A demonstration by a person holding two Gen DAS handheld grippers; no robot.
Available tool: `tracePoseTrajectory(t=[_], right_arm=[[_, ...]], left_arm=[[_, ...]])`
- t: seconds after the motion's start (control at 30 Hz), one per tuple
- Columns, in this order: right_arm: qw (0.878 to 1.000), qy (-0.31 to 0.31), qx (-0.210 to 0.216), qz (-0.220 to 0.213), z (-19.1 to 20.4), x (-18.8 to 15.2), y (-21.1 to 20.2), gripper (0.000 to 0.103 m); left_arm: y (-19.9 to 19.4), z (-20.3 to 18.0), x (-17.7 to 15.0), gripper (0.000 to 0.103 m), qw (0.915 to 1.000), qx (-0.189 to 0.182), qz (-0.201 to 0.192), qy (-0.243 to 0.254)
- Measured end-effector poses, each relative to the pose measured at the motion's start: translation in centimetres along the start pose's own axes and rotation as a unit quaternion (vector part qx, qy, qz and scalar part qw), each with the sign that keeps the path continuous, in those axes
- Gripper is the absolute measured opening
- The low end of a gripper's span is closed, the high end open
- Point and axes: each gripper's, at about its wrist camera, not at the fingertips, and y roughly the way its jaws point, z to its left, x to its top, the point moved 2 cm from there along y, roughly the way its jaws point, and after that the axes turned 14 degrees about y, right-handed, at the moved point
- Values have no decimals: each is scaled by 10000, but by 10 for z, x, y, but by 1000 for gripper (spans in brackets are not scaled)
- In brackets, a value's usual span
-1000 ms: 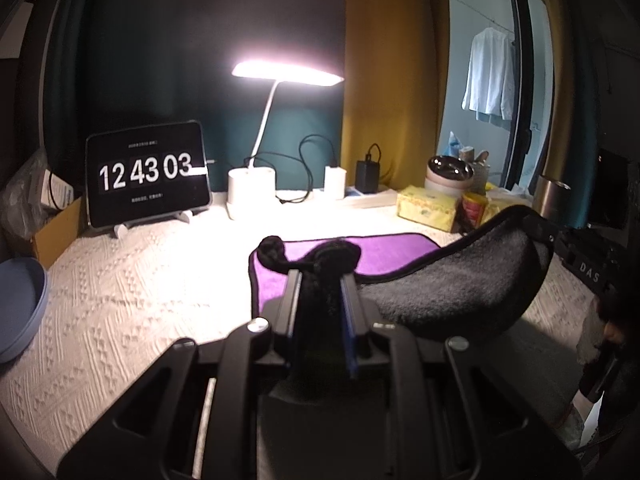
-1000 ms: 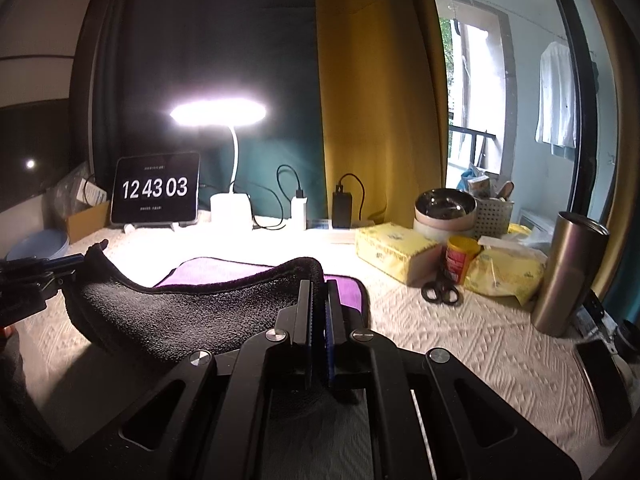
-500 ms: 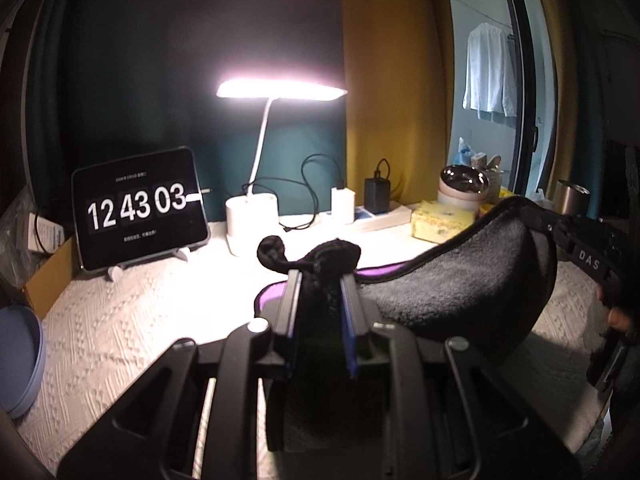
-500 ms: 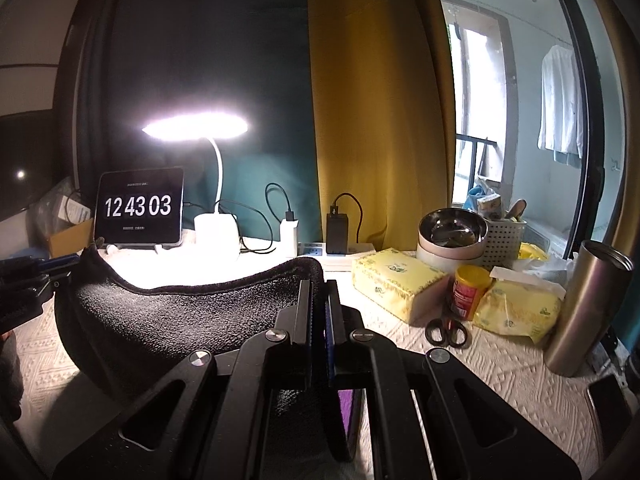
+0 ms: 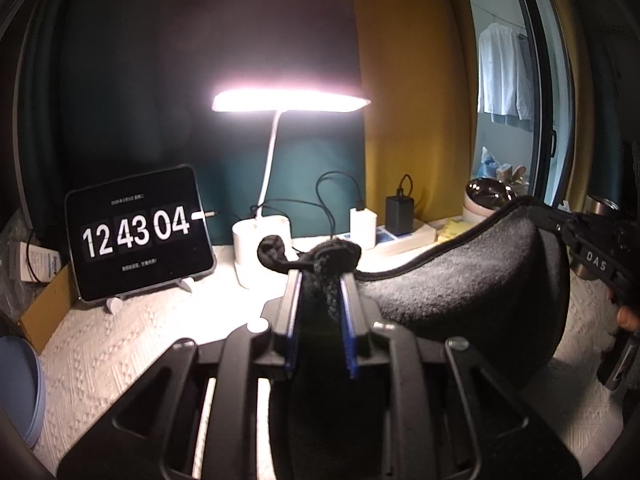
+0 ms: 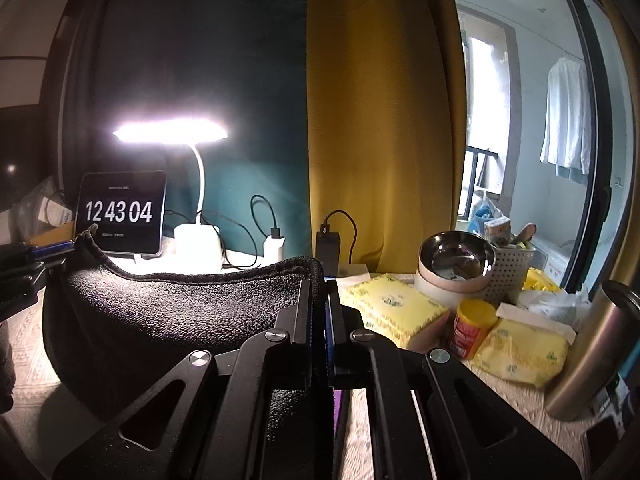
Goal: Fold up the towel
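Observation:
The towel [image 5: 460, 292] is dark grey on one face and purple on the other. It hangs in a sagging curve between my two grippers, above the white tablecloth. My left gripper [image 5: 320, 276] is shut on a bunched corner of it. My right gripper [image 6: 319, 280] is shut on the opposite corner; the towel [image 6: 168, 320] droops to its left, and a purple strip [image 6: 340, 412] shows below its fingers. The right gripper also shows at the right edge of the left wrist view [image 5: 592, 256]. The left gripper shows at the left edge of the right wrist view [image 6: 36, 256].
At the back stand a lit desk lamp [image 5: 276, 168], a clock tablet [image 5: 138, 232], chargers and cables. On the right are yellow tissue packs [image 6: 392, 308], a steel bowl [image 6: 456, 256], a red-and-yellow jar [image 6: 472, 328] and a metal tumbler [image 6: 592, 344]. A blue plate [image 5: 18, 388] lies at the left.
Both grippers have lifted the towel and carried it toward the back of the table. The purple face that lay flat on the table is now mostly hidden behind the hanging dark side.

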Motion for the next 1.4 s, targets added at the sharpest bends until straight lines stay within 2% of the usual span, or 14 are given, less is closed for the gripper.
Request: tracePoseTrajectory(t=[0.23, 0.37, 0.5, 0.7, 1.0, 1.17, 1.23, 1.27, 1.3, 1.37, 1.4], right_arm=[[9997, -38, -71, 226, -5, 1, 38, 6], [9987, 120, -54, 502, -12, -1, 65, 6], [9958, 346, -59, 841, -18, -5, 94, 6], [9912, 323, -244, 1264, -21, -22, 130, 6], [9778, 98, -434, 2046, -19, -41, 160, 6], [9682, -16, -568, 2436, -18, -48, 171, 7], [9612, -121, -536, 2704, -13, -54, 180, 17], [9613, -169, -582, 2686, -12, -55, 180, 17], [9617, -218, -625, 2661, -11, -55, 179, 21], [9614, -269, -679, 2654, -10, -55, 179, 23], [9614, -265, -701, 2646, -11, -55, 178, 26]], left_arm=[[34, 3, 10, 19, 9997, 151, 96, 158], [55, -2, 10, 19, 9988, 237, 205, 364], [84, 2, 4, 19, 9983, 107, 525, 233], [130, 8, -9, 19, 9940, -22, 1088, 90], [170, 4, -32, 22, 9806, -316, 1933, 46], [180, 4, -37, 31, 9745, -441, 2200, -9], [182, 2, -38, 32, 9732, -518, 2239, -21], [181, 3, -38, 35, 9735, -500, 2230, -33], [180, 5, -38, 39, 9734, -505, 2233, -69], [178, 8, -36, 61, 9739, -544, 2198, -166], [176, 10, -33, 64, 9746, -620, 2137, -237]])
